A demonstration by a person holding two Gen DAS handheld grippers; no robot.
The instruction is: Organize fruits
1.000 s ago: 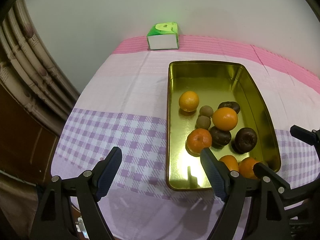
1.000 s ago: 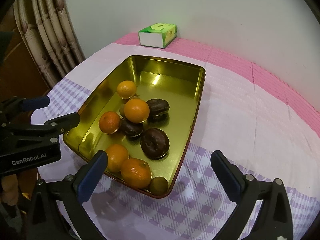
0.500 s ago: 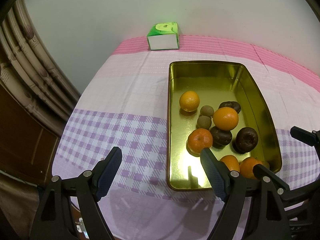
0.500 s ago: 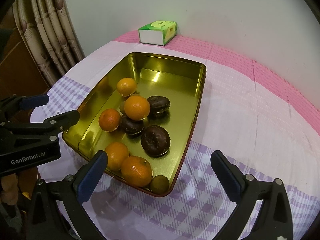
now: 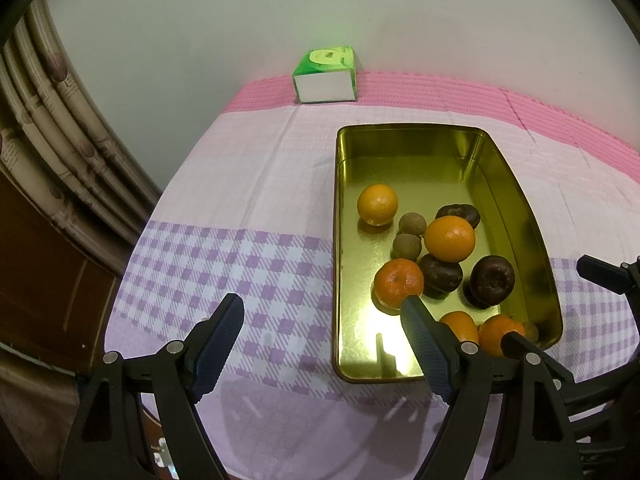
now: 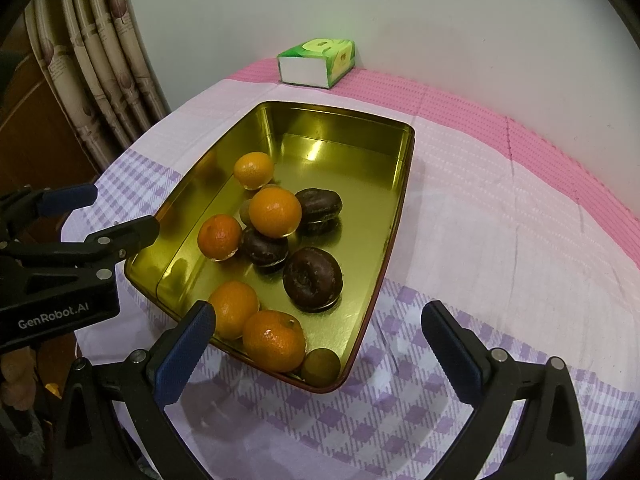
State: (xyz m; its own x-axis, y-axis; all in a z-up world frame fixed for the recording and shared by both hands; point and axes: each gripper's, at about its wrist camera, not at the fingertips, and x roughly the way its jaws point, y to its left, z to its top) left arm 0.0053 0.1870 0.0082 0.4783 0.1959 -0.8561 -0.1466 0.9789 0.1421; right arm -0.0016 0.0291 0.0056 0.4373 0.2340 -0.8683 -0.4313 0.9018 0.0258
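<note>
A gold metal tray (image 5: 404,148) (image 6: 340,128) on the cloth-covered table holds several oranges (image 5: 450,239) (image 6: 275,212), three dark purple fruits (image 5: 492,280) (image 6: 313,279) and small brown round fruits (image 5: 407,247) (image 6: 321,367). My left gripper (image 5: 322,322) stands open above the tray's near left rim, nothing between its fingers. My right gripper (image 6: 318,332) is open above the tray's near corner, over the nearest oranges, touching none of them. Each gripper also shows at the edge of the other's view.
A green and white tissue box (image 5: 325,76) (image 6: 318,62) sits at the table's far edge against the wall. Curtains (image 6: 104,60) hang at the left. The pink and purple checked cloth (image 5: 240,208) lies bare left of the tray and right of it (image 6: 500,220).
</note>
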